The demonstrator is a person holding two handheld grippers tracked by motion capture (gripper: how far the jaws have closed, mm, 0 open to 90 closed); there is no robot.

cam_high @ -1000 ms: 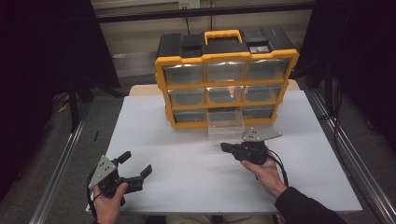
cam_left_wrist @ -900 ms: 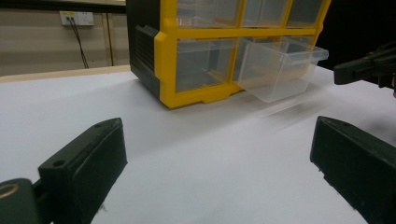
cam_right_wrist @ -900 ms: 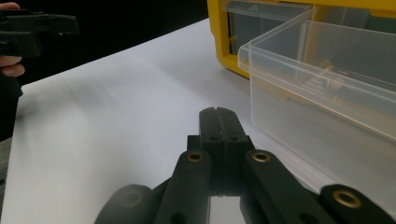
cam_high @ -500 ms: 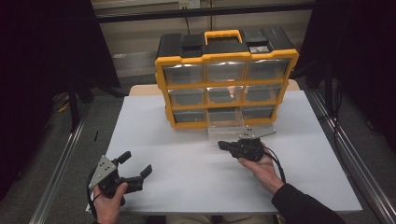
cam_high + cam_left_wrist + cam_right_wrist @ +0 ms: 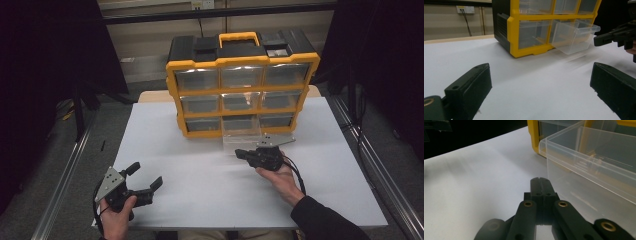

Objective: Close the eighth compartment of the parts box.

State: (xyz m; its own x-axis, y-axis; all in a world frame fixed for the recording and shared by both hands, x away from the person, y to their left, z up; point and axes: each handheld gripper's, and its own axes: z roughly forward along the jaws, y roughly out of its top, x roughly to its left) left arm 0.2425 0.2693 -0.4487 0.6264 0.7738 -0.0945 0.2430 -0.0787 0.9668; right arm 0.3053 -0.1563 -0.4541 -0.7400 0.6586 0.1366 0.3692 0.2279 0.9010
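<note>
A yellow and black organizer (image 5: pixel 242 85) with clear drawers stands at the back middle of the white table (image 5: pixel 200 165). Its bottom middle drawer (image 5: pixel 241 139) is pulled partway out. My right gripper (image 5: pixel 240 152) lies low just in front of that drawer, jaws shut on nothing and pointing left. In the right gripper view its shut jaws (image 5: pixel 540 181) sit beside the clear drawer (image 5: pixel 594 157), apart from its wall. My left gripper (image 5: pixel 147 174) rests at the near left, open and empty. In the left gripper view, the left gripper (image 5: pixel 540 67) faces the organizer (image 5: pixel 524 30), the drawer (image 5: pixel 574 35) and the right gripper (image 5: pixel 604 38).
Bare white tabletop (image 5: pixel 524 82) lies between the two grippers and to the left of the organizer. Metal rails (image 5: pixel 65 175) run along both sides of the table. A wall socket (image 5: pixel 465 9) and its cable are behind the table.
My right hand has shifted slightly and turned a little in front of the open drawer, jaws still shut. The left gripper has stayed where it was.
</note>
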